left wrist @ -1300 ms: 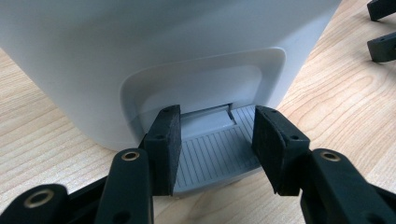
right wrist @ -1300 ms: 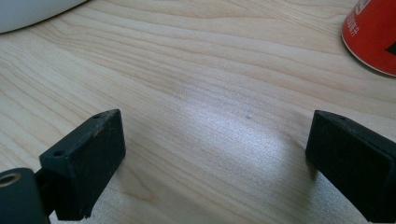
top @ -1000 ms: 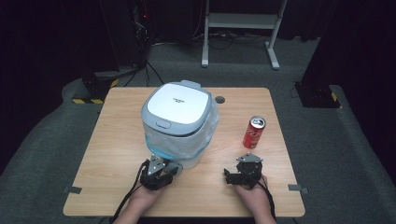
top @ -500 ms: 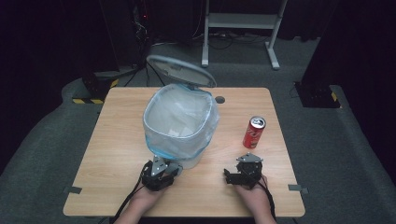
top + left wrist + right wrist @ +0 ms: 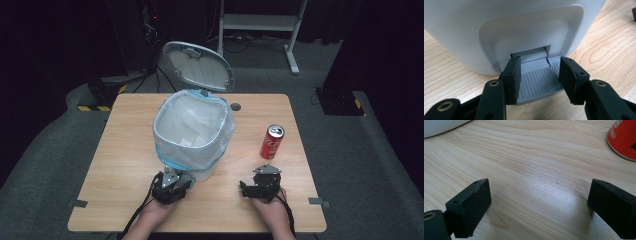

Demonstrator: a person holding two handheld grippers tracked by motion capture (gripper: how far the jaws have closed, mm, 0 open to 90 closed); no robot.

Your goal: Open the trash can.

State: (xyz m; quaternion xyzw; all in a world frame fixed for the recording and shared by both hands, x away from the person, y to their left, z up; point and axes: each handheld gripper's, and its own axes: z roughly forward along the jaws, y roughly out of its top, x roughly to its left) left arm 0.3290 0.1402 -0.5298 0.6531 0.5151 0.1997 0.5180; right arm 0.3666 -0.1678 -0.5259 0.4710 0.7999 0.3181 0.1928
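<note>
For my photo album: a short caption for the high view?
Lidded bin stands open, left gripper at its pedal, soda can beside.

red can [image 5: 623, 138] cropped by frame edge

Both hands are appearing bare, each carrying a black two-jaw gripper, left gripper [image 5: 170, 186] and right gripper [image 5: 262, 183], both showing grey three-cornered top plates, trailing black cables, brass-coloured pivot screws, and ribbed rubber pads [image 5: 514, 75].
</note>
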